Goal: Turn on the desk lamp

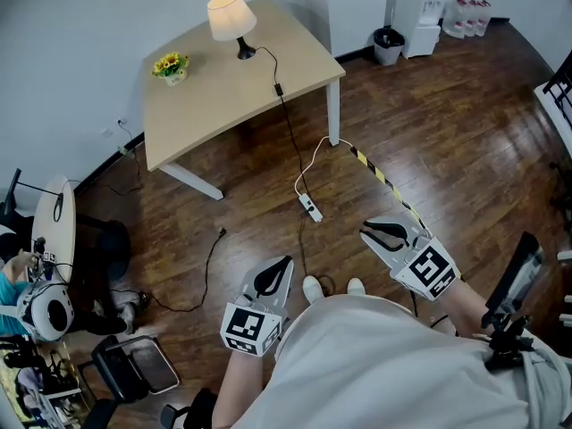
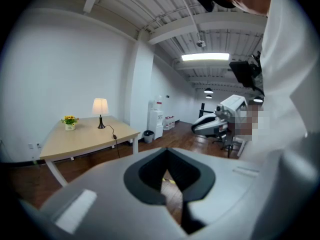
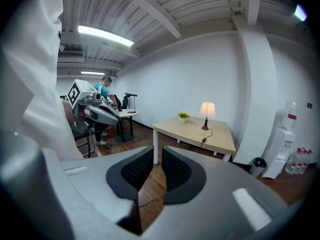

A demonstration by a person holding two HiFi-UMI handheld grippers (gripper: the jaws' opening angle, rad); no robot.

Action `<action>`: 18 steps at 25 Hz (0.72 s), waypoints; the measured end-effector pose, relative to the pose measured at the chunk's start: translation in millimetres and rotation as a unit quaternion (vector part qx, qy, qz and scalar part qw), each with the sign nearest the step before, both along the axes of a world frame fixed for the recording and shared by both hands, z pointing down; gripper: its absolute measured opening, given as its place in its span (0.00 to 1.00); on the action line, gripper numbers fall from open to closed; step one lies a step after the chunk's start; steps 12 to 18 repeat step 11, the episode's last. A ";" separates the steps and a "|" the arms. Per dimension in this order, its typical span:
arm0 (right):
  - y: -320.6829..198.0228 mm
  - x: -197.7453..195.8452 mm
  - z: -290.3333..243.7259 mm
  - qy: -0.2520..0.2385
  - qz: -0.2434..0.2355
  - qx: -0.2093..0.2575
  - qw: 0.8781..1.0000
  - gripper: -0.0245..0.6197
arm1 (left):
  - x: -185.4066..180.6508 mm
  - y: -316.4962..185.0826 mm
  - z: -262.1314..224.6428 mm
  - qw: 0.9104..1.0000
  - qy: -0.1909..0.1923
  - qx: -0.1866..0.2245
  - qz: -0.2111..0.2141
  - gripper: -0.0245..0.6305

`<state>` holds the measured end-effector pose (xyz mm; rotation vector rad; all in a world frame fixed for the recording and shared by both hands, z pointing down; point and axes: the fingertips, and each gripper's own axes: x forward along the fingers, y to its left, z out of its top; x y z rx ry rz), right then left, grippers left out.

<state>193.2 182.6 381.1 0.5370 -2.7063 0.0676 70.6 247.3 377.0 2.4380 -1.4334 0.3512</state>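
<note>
The worktop is standing well ahead against the wall, its near and right edges facing a wide stretch of bare wooden floor. The desk lamp is sitting near the worktop's far edge, with a small pot of yellow flowers to its left. The lamp's cord is trailing over the near edge down to a power strip lying on the floor between the worktop and the person. A striped tape line is running across the boards to the right. Both grippers are hanging low and close to the person's body, pointing forward, far from the lamp. The left gripper is holding its jaws pressed together at the tips with nothing between them. The right gripper is keeping only a narrow slit between its jaws, also empty.
</note>
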 end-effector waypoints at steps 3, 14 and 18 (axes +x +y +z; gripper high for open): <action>-0.5 0.6 1.7 0.000 0.000 0.001 1.000 0.12 | 2.1 0.1 0.5 1.000 -0.001 -0.002 0.002 0.07; -0.8 2.8 3.3 0.003 0.001 0.001 1.000 0.12 | 5.2 1.0 1.8 1.000 -0.003 -0.002 0.005 0.07; -0.8 2.8 3.3 0.003 0.001 0.001 1.000 0.12 | 5.2 1.0 1.8 1.000 -0.003 -0.002 0.005 0.07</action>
